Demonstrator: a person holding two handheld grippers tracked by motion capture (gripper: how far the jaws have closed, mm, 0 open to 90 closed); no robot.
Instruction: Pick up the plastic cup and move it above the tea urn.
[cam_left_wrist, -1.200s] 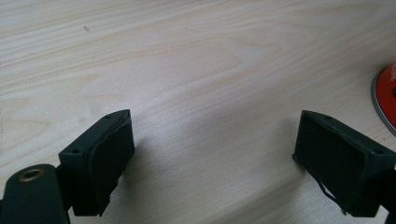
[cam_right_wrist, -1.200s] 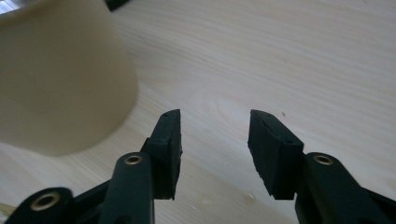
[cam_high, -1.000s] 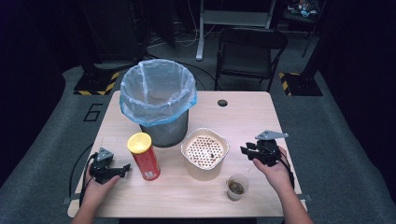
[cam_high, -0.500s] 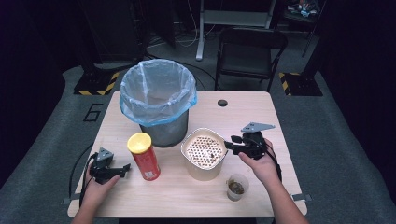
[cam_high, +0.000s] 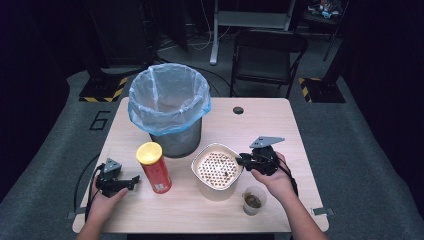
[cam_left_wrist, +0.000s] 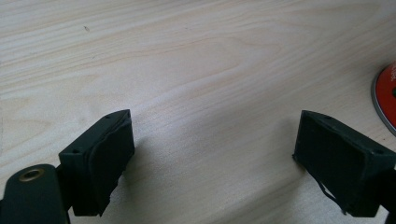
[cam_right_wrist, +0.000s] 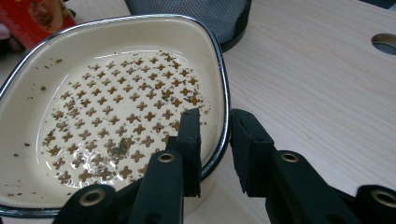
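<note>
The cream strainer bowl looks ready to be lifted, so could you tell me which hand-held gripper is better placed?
Right: the right hand-held gripper already straddles the bowl rim; the left hand-held gripper sits beyond the red can.

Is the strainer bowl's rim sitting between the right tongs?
Yes, in the right gripper view the strainer bowl has its rim between the right tongs, one jaw inside and one outside.

Red can cut by frame edge; cup contents too small to identify.
</note>
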